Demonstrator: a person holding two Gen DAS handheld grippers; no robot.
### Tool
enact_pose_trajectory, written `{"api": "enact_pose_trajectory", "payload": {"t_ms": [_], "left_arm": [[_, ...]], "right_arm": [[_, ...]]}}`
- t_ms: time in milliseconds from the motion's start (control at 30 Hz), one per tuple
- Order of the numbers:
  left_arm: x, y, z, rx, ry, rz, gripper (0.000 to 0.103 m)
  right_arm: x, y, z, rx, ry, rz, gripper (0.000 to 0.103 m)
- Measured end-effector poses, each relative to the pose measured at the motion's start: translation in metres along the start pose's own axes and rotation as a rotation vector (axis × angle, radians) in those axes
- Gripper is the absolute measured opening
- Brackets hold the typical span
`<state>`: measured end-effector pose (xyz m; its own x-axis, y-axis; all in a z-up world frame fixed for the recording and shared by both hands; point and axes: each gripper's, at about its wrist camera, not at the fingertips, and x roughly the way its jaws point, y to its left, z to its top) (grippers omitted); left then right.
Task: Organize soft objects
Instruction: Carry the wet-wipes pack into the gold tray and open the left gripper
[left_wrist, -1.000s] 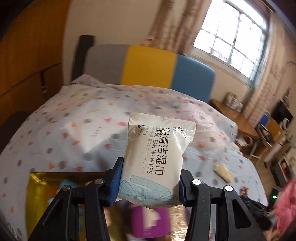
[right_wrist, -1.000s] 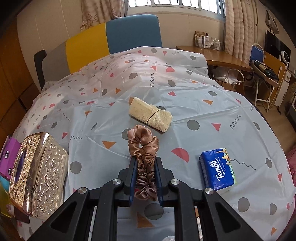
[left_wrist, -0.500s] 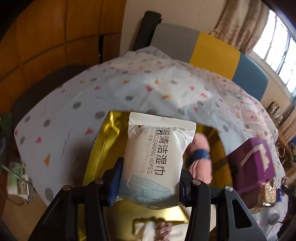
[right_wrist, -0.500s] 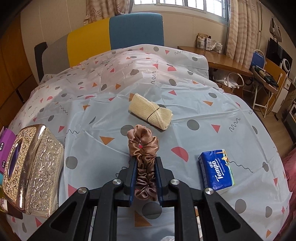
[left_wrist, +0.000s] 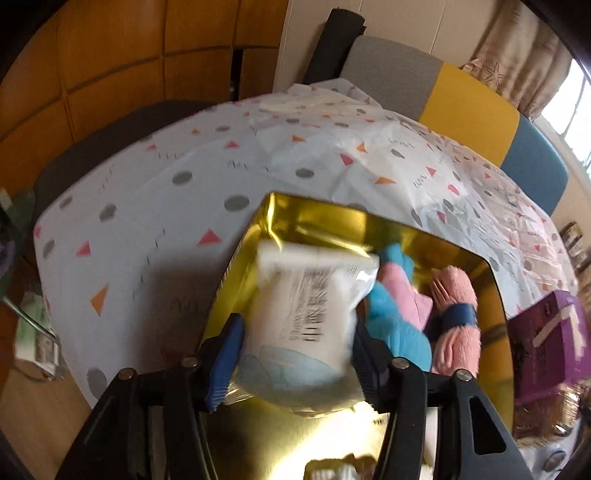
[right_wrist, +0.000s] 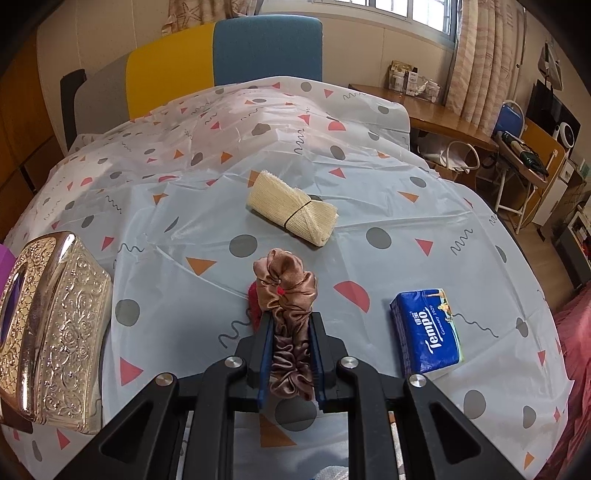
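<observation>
My left gripper (left_wrist: 297, 354) is spread wide around a white wet-wipes pack (left_wrist: 308, 306), barcode side facing me. The pack is motion-blurred and sits between the fingers; I can't tell if the pads actually grip it or have let go. It hangs over the near left part of the gold tray (left_wrist: 306, 218). Inside the tray, right of the pack: a blue and pink soft toy (left_wrist: 397, 325), then a pink fluffy roll with a dark blue band (left_wrist: 458, 314) on the right side. A purple box (left_wrist: 546, 339) stands just outside the tray's right edge. The tray rests on the patterned tablecloth (left_wrist: 166, 221).

My right gripper (right_wrist: 290, 354) is narrow, clamped on a brown satin scrunchie (right_wrist: 286, 295), which sticks up past the fingertips. Something red (right_wrist: 253, 302) peeks out at the scrunchie's left; can't tell what. On the cloth beyond it, far centre, lies a cream rolled cloth (right_wrist: 291, 212) bound with a dark band. A blue Tempo tissue pack (right_wrist: 426, 332) lies to the near right, apart from the gripper. An embossed silver tissue box (right_wrist: 51, 325) sits at the near left edge.
</observation>
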<state>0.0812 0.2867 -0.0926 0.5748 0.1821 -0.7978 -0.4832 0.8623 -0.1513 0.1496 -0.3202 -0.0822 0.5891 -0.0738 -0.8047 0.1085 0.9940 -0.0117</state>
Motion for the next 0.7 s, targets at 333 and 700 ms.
{"api": "enact_pose_trajectory", "payload": {"t_ms": [333,700], "left_arm": [[-0.058,-0.022,-0.016,0.096,-0.126,-0.013,0.068],[-0.111,-0.048,-0.049,0.204,-0.206,-0.071,0.072]], "right_arm": [[0.003,0.002,0.000,-0.009,0.008,-0.005,0.017],[-0.002,0.000,0.001,0.002,-0.015,0.014,0.017]]}}
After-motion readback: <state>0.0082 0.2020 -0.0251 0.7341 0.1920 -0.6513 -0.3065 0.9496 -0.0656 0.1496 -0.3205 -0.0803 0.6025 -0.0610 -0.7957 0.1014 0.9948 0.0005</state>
